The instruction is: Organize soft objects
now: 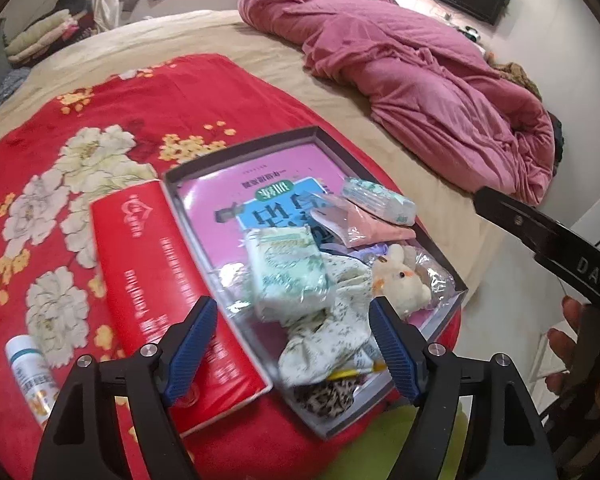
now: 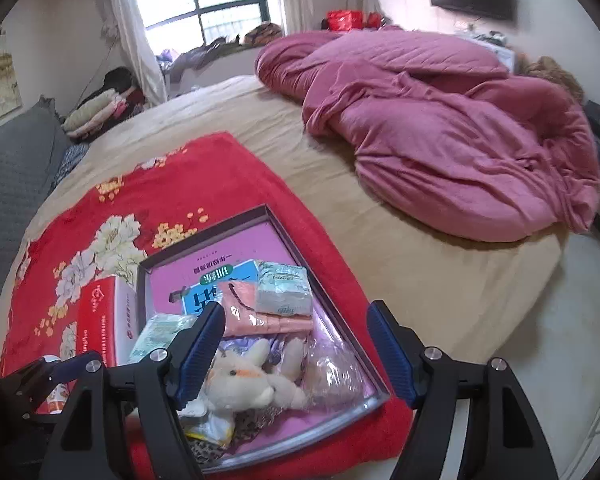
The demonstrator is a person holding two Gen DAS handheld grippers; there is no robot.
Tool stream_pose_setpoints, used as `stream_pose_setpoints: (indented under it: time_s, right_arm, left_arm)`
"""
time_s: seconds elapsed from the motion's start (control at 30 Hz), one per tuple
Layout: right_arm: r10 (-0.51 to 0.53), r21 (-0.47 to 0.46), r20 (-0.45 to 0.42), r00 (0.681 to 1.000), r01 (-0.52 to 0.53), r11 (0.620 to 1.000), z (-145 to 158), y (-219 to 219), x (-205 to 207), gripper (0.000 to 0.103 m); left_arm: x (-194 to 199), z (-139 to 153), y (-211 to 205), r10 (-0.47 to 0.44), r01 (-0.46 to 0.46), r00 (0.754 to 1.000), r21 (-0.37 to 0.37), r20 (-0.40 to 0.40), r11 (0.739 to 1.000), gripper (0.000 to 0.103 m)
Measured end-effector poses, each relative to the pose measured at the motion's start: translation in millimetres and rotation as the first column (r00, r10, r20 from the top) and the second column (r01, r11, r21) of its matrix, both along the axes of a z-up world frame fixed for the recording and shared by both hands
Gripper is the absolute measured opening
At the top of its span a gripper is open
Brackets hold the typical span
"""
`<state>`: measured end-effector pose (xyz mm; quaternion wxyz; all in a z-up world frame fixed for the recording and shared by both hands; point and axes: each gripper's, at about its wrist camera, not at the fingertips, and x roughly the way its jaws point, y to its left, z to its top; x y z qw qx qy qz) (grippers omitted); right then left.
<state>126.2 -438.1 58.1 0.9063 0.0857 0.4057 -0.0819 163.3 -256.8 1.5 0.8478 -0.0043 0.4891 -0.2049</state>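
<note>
— Left wrist view first: we hold the left tongs (image 1: 290,344) with their jaws apart, nothing between the pads, hovering over the near end of the shallow tray (image 1: 458,280).

— And our right tongs (image 2: 296,350) stand apart too, empty, above the plush rabbit (image 2: 242,380). So where do the soft things lie?

— All in the tray's near half: the rabbit, the floral cloth (image 1: 340,320), a tissue pack (image 1: 288,270), a pink folded cloth in its bag (image 2: 260,308), and a second tissue pack (image 2: 284,290) toward the far right edge. The tray sits on the red floral blanket (image 1: 100,140) at the bed's near corner, with a red box (image 1: 160,280) along its left side.

— What could go wrong from here?

— We judge the pile is crowded, so a pinch may catch two items or just loose plastic wrap. The blanket is soft, so pressing down could tip the tray. Its near corner looks close to the bed's edge, and a dragged cloth might spill things off.
</note>
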Motion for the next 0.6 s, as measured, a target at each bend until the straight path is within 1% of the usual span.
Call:
stream_pose_setpoints:
  time_s: [0.03, 0.07, 0.13, 0.23, 0.3, 0.4, 0.6]
  right_arm:
    - [-0.008, -0.002, 0.013, 1.0, 0.008, 1.0, 4, 3, -6, 0.074]
    - [-0.01, -0.005, 0.02, 1.0, 0.01, 1.0, 6, 5, -10, 0.078]
    - [-0.026, -0.011, 0.023, 0.999, 0.027, 1.0, 8, 11, -18, 0.082]
    - [-0.04, -0.023, 0.025, 0.999, 0.041, 0.999, 11, 21, -31, 0.082]
    - [-0.039, -0.029, 0.036, 0.999, 0.04, 0.999, 13, 30, -39, 0.083]
    - [-0.033, -0.036, 0.029, 0.999, 0.034, 0.999, 13, 44, -51, 0.083]
    - [-0.026, -0.042, 0.008, 1.0, 0.027, 0.999, 8, 74, -78, 0.083]
  left_arm:
    - [-3, 2, 4, 0.004, -0.004, 1.0, 0.0, 0.004, 1.0, 0.079]
    - [-7, 5, 10, 0.014, -0.014, 1.0, -0.002, 0.011, 1.0, 0.08]
    - [-12, 7, 18, 0.019, -0.019, 1.0, -0.005, 0.016, 1.0, 0.08]
    - [-22, 10, 31, 0.034, -0.034, 0.999, 0.001, 0.027, 0.999, 0.08]
    - [-27, 12, 40, 0.047, -0.047, 0.998, 0.012, 0.037, 0.999, 0.08]
    - [-34, 15, 51, 0.055, -0.056, 0.997, 0.027, 0.052, 0.998, 0.08]
    - [-50, 21, 73, 0.074, -0.075, 0.995, 0.015, 0.065, 0.997, 0.08]
